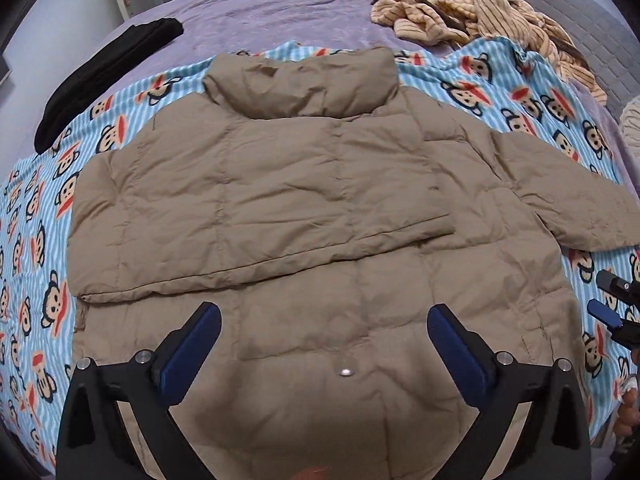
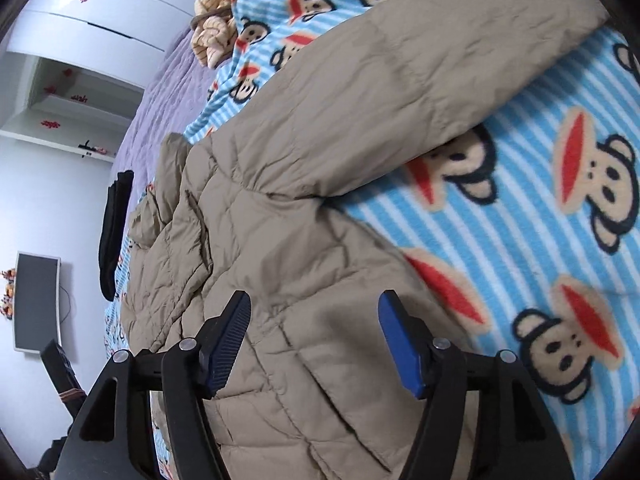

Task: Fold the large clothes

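Observation:
A tan puffer jacket (image 1: 304, 208) lies flat on a blue striped monkey-print blanket (image 1: 36, 216). Its left sleeve is folded across the body; its right sleeve (image 1: 568, 200) stretches out to the right. My left gripper (image 1: 324, 320) is open and empty above the jacket's lower hem. My right gripper (image 2: 314, 312) is open and empty over the jacket's right side (image 2: 280, 240), below the outstretched sleeve (image 2: 420, 72). It also shows at the right edge of the left wrist view (image 1: 604, 296).
A black folded garment (image 1: 100, 76) lies at the far left on the purple bedspread (image 1: 260, 12). A heap of tan striped clothing (image 1: 480, 12) lies at the back right. In the right wrist view, white shelves (image 2: 80, 92) and a monitor (image 2: 36, 304) stand beyond the bed.

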